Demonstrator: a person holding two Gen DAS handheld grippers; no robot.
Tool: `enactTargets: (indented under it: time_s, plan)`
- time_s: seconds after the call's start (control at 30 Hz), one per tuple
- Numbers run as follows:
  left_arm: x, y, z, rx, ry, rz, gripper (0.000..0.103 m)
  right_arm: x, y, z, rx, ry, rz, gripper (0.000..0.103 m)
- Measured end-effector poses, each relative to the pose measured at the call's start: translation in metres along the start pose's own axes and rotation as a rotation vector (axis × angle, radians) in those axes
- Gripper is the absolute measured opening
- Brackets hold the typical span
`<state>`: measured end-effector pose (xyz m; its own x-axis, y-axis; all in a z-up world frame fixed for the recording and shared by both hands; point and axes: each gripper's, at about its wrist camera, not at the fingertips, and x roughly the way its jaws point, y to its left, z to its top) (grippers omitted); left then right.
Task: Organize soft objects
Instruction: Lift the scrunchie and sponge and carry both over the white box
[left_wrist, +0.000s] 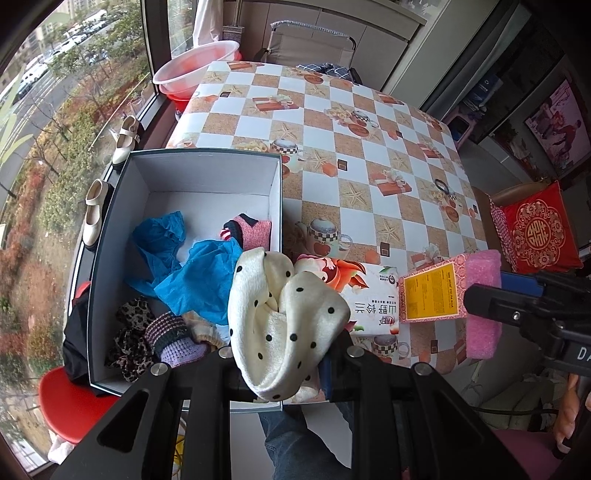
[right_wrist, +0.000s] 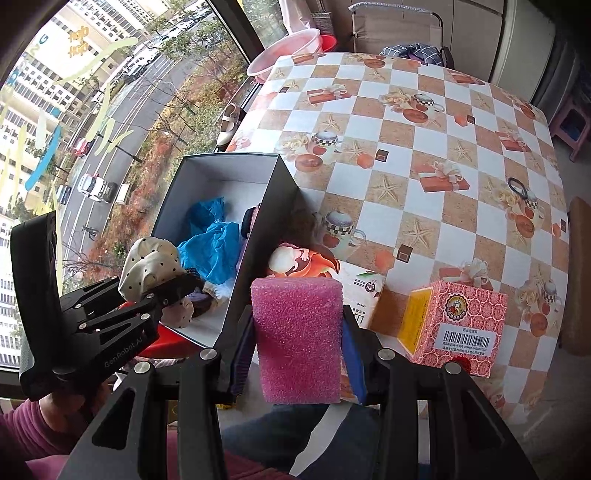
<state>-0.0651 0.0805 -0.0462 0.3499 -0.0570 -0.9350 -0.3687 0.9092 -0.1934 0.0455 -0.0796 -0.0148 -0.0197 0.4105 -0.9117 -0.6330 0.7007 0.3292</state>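
Checkered oilcloth table (left_wrist: 369, 177) beside a big window, street below. Clamped in the left gripper (left_wrist: 284, 354): cream cloth with black dots (left_wrist: 284, 317), hanging over the near right corner of the open white-lined cardboard box (left_wrist: 207, 173). Inside the box: crumpled blue fabric (left_wrist: 199, 273), leopard-print piece (left_wrist: 133, 332). Clenched in the right gripper (right_wrist: 299, 332): pink foam sponge block (right_wrist: 299, 332), near the table's front edge, just right of the box. Further right: pink patterned carton (right_wrist: 461, 325).
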Motion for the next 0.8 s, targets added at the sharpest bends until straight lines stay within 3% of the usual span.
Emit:
enactTargets:
  time_s: [0.8]
  plan:
    - [-0.001,0.036,-0.001,-0.085,-0.010,0.017,0.026,0.014,0.023,0.015,-0.057,0.032,-0.004,0.045]
